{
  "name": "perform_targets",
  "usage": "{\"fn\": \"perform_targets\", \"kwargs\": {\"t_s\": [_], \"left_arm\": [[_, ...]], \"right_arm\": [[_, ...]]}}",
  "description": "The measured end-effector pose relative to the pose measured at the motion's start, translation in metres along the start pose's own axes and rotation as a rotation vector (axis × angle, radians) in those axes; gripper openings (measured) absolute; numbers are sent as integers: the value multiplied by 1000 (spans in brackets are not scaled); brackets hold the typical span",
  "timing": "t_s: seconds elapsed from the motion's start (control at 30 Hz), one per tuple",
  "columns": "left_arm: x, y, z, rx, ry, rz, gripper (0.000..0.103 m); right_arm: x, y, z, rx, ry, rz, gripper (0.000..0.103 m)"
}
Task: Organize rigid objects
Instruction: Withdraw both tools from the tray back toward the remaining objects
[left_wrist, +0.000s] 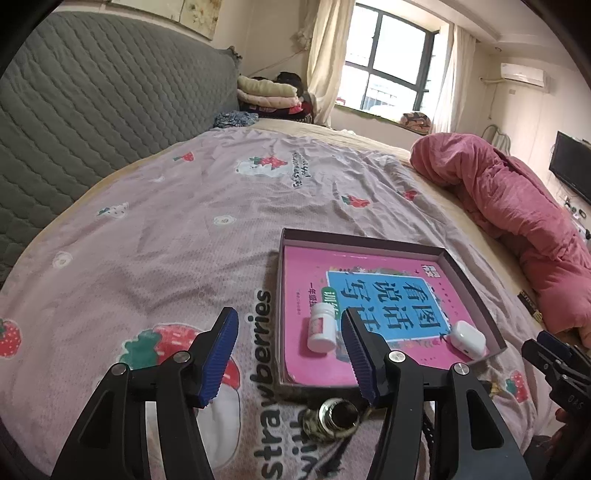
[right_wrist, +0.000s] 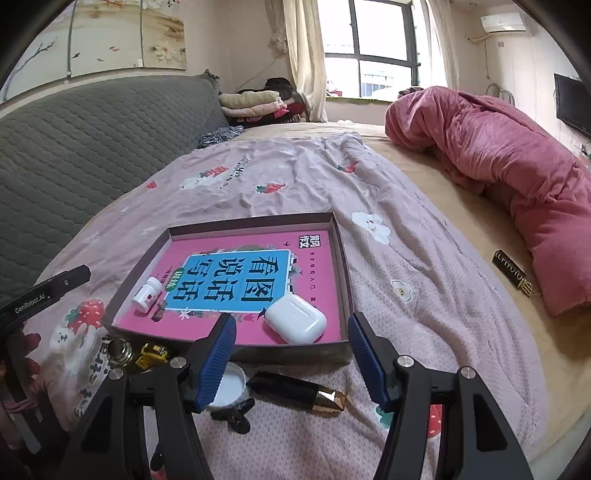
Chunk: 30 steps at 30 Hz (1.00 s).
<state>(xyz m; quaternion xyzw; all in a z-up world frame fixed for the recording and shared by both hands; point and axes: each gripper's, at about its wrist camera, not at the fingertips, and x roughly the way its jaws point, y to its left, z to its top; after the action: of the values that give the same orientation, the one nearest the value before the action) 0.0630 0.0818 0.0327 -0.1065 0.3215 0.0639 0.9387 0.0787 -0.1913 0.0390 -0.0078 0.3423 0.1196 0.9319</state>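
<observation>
A shallow box (left_wrist: 469, 280) (right_wrist: 341, 266) lies on the bed with a pink book (left_wrist: 369, 280) (right_wrist: 251, 273) inside. On the book lie a small white bottle (left_wrist: 322, 329) (right_wrist: 147, 295) and a white earbud case (left_wrist: 467, 339) (right_wrist: 295, 319). My left gripper (left_wrist: 290, 332) is open and empty, near the box's near left corner. My right gripper (right_wrist: 291, 334) is open and empty above the box's near edge. In front of the box lie a small glass jar (left_wrist: 338, 415) (right_wrist: 120, 350), a yellow toy (right_wrist: 151, 354), a white lid (right_wrist: 229, 384), a black and gold tube (right_wrist: 299, 393) and a black clip (right_wrist: 234, 415).
The bed has a pink strawberry sheet (left_wrist: 166, 240) (right_wrist: 424, 295). A rolled red quilt (left_wrist: 517, 206) (right_wrist: 498, 166) lies on the right. A black and gold object (right_wrist: 511, 273) lies beside the quilt. A grey padded headboard (left_wrist: 92, 110) stands on the left. The other gripper shows at the frame edge (left_wrist: 554, 354) (right_wrist: 44, 291).
</observation>
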Motion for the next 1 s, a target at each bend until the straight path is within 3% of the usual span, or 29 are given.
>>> {"fn": "perform_targets", "kwargs": {"t_s": [0.5,1.0], "left_arm": [[-40,-6,-17,50,-5,9,62],[-53,-11,-28,83,15,3,63]], "right_arm": [[-23,5,-7,-10,-32,29,62],[-35,9,-12,-23,-42,47,62]]}}
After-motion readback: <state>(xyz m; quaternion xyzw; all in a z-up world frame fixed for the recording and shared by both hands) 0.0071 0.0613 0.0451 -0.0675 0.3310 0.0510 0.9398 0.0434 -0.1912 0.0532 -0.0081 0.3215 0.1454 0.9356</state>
